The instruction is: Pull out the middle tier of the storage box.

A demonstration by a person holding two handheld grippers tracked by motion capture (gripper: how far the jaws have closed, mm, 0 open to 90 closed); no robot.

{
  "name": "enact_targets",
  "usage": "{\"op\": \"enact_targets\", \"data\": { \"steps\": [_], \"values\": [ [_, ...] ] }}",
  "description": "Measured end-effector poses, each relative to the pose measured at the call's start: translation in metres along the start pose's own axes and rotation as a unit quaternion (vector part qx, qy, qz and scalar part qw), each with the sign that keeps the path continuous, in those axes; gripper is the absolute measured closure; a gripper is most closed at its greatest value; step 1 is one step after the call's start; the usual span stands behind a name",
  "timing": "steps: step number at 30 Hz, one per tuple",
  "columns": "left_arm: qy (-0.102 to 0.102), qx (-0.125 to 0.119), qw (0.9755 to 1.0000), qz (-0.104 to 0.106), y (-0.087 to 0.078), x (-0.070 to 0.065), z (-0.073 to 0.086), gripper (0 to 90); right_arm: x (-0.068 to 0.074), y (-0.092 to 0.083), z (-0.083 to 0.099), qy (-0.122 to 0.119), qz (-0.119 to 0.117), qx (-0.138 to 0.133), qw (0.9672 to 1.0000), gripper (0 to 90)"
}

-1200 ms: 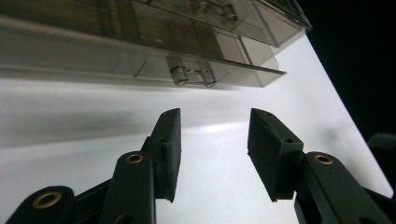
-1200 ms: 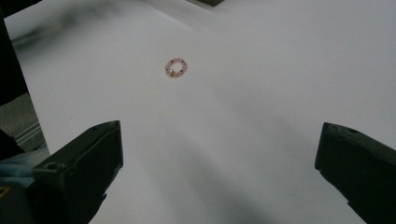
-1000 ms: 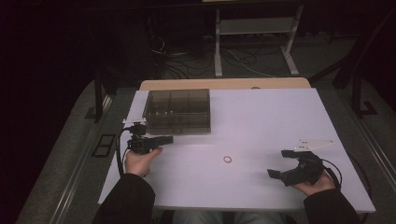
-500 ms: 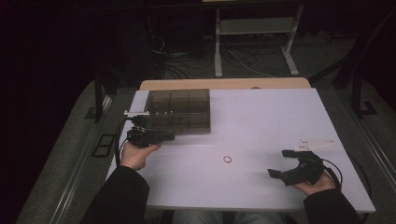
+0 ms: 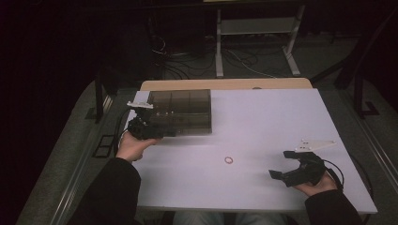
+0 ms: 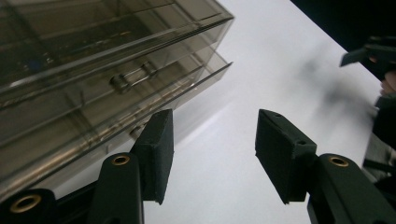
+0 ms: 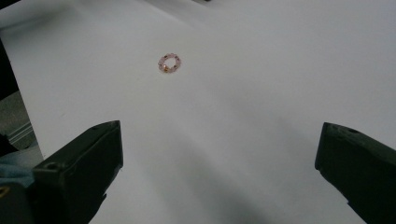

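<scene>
Drawers' metal handles (image 6: 133,78) on the smoky box (image 5: 180,111) show in the left claw's (image 6: 212,154) view, jaws just widening, empty; right claw (image 7: 219,172) gapes toward the bead ring (image 7: 169,63).

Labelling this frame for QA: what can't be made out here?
- Drawer box contents: left gripper view, smoky tinted walls and glare hide them.
- Beaded ring: high view, too small to tell beads.
- Left gripper jaws: high view, dark against the box.
- Right gripper body: right gripper view, cut by bottom edge.

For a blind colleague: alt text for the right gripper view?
A small pink bead ring lies on a white table, ahead of the right gripper, whose two black jaws stand wide apart with nothing between them.
</scene>
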State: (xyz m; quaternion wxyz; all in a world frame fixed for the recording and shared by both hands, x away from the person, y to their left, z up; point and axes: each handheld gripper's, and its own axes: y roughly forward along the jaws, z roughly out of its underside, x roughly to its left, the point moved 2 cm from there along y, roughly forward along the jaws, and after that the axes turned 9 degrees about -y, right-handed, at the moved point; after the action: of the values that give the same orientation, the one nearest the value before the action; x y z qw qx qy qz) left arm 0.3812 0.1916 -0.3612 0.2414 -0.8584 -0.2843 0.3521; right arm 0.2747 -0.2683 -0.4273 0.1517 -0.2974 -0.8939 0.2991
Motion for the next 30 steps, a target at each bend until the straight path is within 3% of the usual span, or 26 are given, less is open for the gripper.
{"op": "enact_targets", "data": {
  "steps": [8,12,16,25,30],
  "values": [
    [0.062,0.026,0.9977,-0.010,0.002,-0.003,-0.009,45.8,0.000,0.000,0.000,-0.001,-0.001,0.001,1.0000,0.4],
    [0.092,0.026,0.9954,-0.013,0.006,-0.002,-0.011,45.8,0.000,0.000,0.000,-0.002,0.000,0.002,1.0000,0.4],
    [0.127,0.024,0.9915,-0.016,0.011,-0.001,-0.010,46.1,-0.001,0.000,0.001,-0.002,-0.001,0.003,1.0000,0.4],
    [0.154,0.013,0.9879,-0.015,0.021,0.007,-0.011,48.8,-0.001,0.001,0.001,-0.003,-0.001,0.005,1.0000,0.4],
    [0.182,0.021,0.9828,-0.024,0.028,0.010,-0.009,49.9,-0.001,0.001,0.001,-0.004,-0.002,0.008,1.0000,0.3]
  ]
}}
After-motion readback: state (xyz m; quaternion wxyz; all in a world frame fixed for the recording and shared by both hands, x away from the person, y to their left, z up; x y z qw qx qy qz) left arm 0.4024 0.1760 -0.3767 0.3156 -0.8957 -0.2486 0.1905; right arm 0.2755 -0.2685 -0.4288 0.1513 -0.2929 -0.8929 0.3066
